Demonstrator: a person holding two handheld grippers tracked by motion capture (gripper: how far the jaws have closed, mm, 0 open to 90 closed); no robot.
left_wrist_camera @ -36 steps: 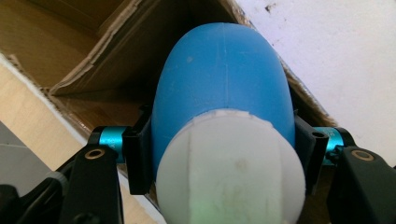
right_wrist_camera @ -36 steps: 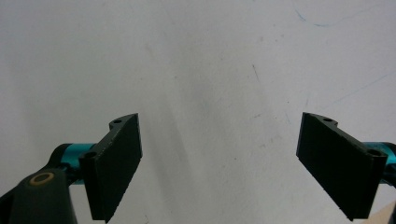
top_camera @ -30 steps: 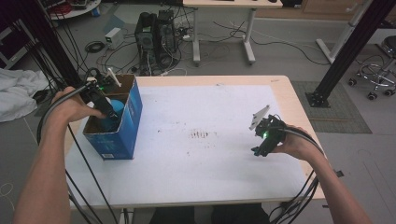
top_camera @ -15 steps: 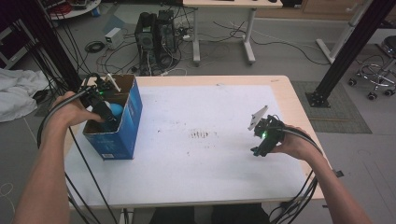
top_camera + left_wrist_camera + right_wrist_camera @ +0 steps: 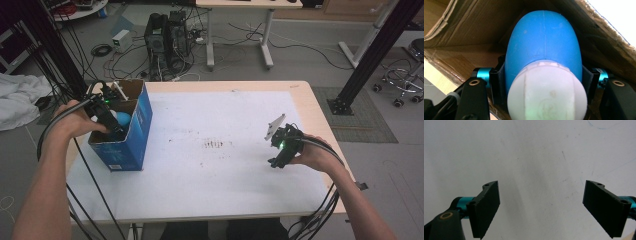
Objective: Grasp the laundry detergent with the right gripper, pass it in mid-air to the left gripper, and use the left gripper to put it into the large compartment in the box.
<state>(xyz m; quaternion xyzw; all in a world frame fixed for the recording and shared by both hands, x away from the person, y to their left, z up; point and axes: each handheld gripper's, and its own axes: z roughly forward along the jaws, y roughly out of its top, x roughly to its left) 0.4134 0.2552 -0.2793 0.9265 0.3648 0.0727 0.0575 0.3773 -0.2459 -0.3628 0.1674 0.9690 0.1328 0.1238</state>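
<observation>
While the left tool sits clamped around the blue-and-white bottle inside the cardboard box at the frame's left, the right tool hovers wide open, empty. Smooth, rounded plastic looks light and slippery; gripping its waist seems safest.

A person's left hand holds the left gripper down inside an open blue cardboard box at the left edge of the table, which is covered by a white sheet. A blue and white object sits in the box right at the gripper's tip. The right hand holds the right gripper low over the white sheet near the right edge, well apart from the box. Cables trail from both grippers off the front of the table.
</observation>
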